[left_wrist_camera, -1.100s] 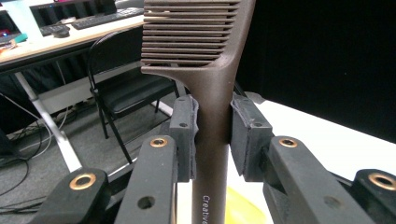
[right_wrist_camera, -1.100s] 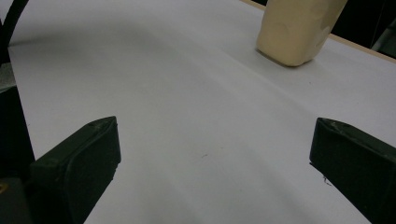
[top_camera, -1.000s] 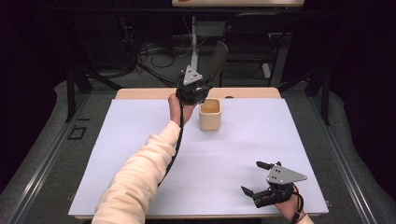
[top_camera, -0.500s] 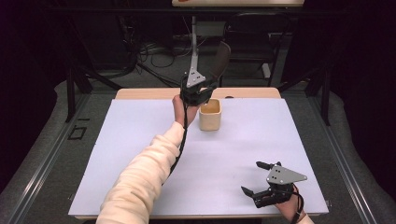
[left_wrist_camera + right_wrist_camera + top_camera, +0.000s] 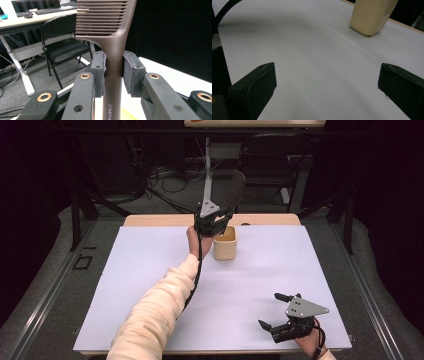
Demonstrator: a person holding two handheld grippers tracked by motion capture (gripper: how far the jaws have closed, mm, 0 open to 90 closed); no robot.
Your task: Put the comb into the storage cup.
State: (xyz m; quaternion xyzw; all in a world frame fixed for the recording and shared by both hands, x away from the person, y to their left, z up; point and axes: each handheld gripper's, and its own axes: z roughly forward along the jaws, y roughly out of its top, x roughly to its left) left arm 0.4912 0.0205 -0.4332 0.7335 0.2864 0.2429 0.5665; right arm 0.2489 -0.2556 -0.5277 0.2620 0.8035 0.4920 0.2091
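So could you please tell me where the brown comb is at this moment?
The brown comb is clamped by its handle in the left hand-held gripper, teeth upward, at the table's far side just over the beige cup.

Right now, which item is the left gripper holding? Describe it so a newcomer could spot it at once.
Start at the white table and find the cream cup near its far edge. Just above it, the left gripper clamps a dark brown comb by its handle, teeth end up. It is the one dark, toothed thing, off the table.

bright evenly lit white table, dark murky surroundings, soft shadows, slight blur
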